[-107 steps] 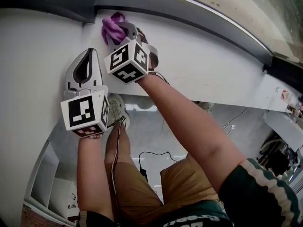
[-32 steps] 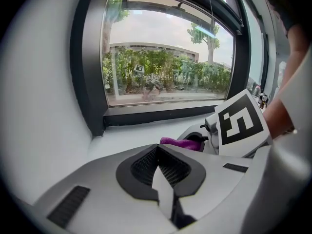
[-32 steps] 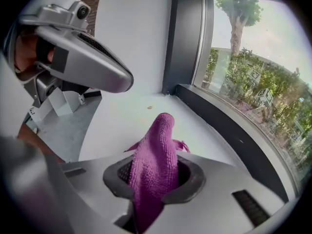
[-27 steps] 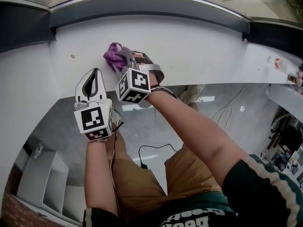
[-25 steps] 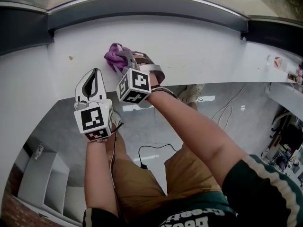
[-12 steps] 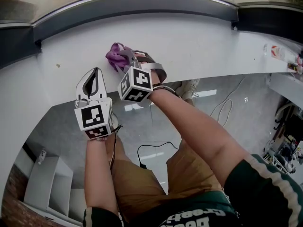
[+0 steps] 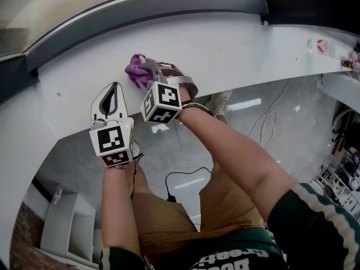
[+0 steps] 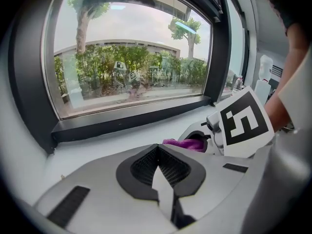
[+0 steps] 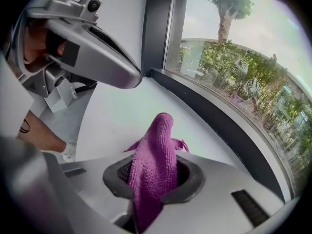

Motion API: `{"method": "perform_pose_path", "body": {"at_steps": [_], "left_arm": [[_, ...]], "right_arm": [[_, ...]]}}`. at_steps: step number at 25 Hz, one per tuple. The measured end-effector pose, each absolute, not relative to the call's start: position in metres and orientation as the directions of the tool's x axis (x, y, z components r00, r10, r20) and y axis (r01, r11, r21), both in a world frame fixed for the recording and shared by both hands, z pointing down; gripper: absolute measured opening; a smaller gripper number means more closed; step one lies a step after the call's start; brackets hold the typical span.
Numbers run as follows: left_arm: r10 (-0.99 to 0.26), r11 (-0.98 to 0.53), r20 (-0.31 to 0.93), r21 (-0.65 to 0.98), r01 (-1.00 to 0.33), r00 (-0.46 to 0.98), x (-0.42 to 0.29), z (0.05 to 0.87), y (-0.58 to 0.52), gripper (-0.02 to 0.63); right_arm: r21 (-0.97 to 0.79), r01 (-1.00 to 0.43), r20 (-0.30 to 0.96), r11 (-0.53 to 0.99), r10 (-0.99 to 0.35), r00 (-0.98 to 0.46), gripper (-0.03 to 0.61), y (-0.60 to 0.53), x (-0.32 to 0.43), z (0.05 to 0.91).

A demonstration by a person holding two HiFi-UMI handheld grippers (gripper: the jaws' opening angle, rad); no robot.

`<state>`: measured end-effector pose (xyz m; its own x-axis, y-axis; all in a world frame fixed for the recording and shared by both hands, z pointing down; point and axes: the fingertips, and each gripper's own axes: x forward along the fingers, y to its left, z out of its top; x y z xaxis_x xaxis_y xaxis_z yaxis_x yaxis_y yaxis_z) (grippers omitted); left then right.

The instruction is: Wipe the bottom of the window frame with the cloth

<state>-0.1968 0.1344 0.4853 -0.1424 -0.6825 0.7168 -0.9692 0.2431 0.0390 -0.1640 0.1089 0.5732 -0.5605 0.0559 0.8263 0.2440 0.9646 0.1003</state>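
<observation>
The left gripper [image 7: 112, 90] is at the sill's [image 7: 242, 44] near edge, its jaws pressed together with nothing between them. At its 1 o'clock the right gripper [image 7: 149, 72] clamps the purple cloth [image 7: 135, 69], bunched over the sill, well short of the dark frame [image 7: 169, 7] at 12 o'clock.
</observation>
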Motion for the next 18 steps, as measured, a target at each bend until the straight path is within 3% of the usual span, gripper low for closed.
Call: {"method": "perform_pose_path", "body": {"at_steps": [18], "left_arm": [[-0.681,0.118,0.73,0.035,-0.992,-0.056,-0.134,0.49,0.063,0.009]], "right_arm": [[0.061,0.179,0.832,0.982,0.049,-0.553,0.084,0.062,-0.102,0.575]]}}
